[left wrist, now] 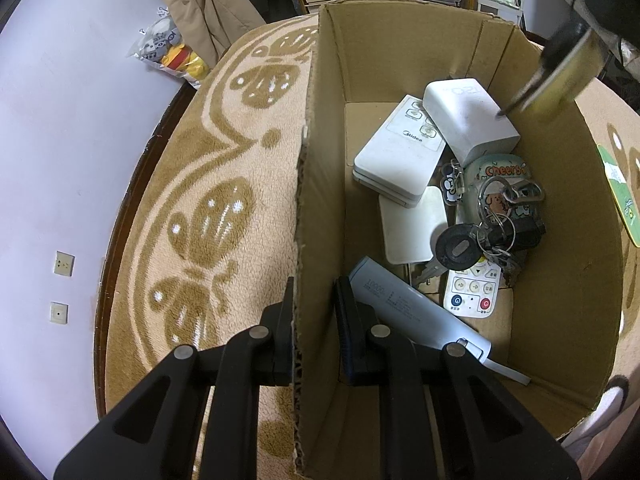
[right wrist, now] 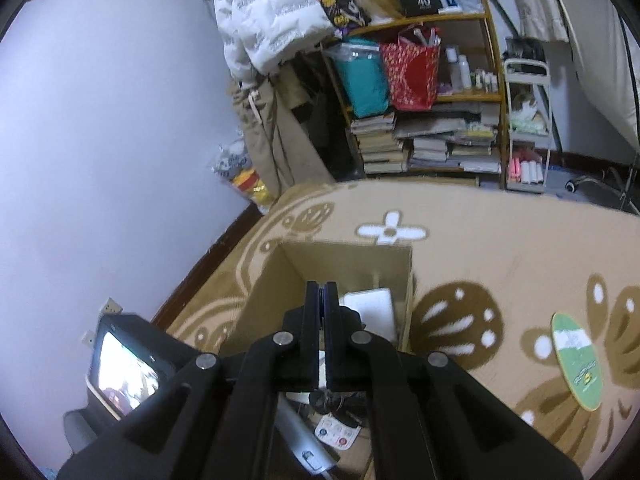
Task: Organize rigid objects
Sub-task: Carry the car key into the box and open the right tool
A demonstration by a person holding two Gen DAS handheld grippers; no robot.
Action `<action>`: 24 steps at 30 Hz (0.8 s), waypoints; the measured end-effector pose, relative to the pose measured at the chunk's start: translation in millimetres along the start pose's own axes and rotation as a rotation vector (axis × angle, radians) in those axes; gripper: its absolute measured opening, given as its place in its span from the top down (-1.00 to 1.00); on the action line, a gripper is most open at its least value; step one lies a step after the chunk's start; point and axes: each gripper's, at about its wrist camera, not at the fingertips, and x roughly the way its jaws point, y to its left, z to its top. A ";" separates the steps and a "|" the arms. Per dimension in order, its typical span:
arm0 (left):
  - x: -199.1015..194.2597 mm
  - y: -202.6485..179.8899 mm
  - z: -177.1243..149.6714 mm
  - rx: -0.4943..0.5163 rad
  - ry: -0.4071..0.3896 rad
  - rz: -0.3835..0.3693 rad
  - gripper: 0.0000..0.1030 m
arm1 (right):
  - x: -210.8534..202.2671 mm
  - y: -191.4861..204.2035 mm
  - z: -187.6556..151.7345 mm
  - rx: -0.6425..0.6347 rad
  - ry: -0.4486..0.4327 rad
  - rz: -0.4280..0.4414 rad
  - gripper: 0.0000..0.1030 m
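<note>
An open cardboard box (left wrist: 400, 52) stands on a patterned rug. It holds a white Midea remote (left wrist: 400, 152), a white adapter block (left wrist: 468, 120), a flat white power bank (left wrist: 412, 224), a blue-grey power bank (left wrist: 400, 304), a small button remote (left wrist: 472, 288) and a bunch of keys (left wrist: 496, 232) with charms. My left gripper (left wrist: 316, 316) straddles the box's left wall, one finger outside and one inside, pinching it. My right gripper (right wrist: 322, 292) hangs above the box (right wrist: 348, 264), fingers pressed together with nothing seen between the tips. It shows blurred (left wrist: 560, 76) over the far right corner.
A green round coaster (right wrist: 576, 360) lies on the rug right of the box. A bookshelf (right wrist: 424, 148) with stacked books and bags, hanging coats (right wrist: 272, 32) and a bag of plush toys (left wrist: 172, 52) stand beyond the rug. A pale wall with sockets (left wrist: 64, 264) runs along the left.
</note>
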 end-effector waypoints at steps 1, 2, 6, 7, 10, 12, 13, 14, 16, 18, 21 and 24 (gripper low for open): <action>0.0 -0.1 0.0 0.000 0.000 0.000 0.67 | 2.4 -1.1 -1.9 0.000 0.008 -0.001 0.94; 0.0 0.0 0.0 0.000 0.000 0.000 0.67 | 6.0 -2.8 -5.7 0.002 0.024 -0.005 0.94; 0.0 0.1 0.1 0.000 0.000 0.000 0.67 | 14.2 -10.0 -14.4 0.017 0.061 -0.011 0.93; 0.0 0.0 0.0 0.000 0.000 0.000 0.67 | 16.4 -9.8 -15.2 0.020 0.067 -0.012 0.93; -0.1 0.2 0.0 0.001 0.000 0.001 0.67 | 18.2 -13.4 -19.2 0.025 0.076 -0.002 0.93; 0.3 0.2 0.0 0.001 0.000 0.001 0.67 | 19.1 -13.6 -18.8 0.026 0.080 0.004 0.93; 0.3 0.3 -0.1 0.000 0.000 0.001 0.67 | 19.4 -13.9 -18.8 0.024 0.083 0.006 0.93; 0.2 0.0 -0.1 0.000 -0.001 0.000 0.67 | 20.6 -12.9 -18.9 0.022 0.087 0.006 0.92; 0.3 0.2 0.0 -0.001 0.000 -0.001 0.67 | 23.3 -11.6 -20.1 0.010 0.101 0.000 0.91; 0.3 0.2 0.0 0.000 0.000 0.000 0.67 | 23.8 -10.8 -21.2 0.002 0.100 -0.002 0.91; 0.3 0.4 0.0 0.000 0.000 0.000 0.67 | 23.8 -10.8 -21.1 0.000 0.099 -0.008 0.91; 0.3 0.4 0.1 0.000 0.000 0.000 0.67 | 23.2 -11.1 -20.9 -0.004 0.102 -0.015 0.90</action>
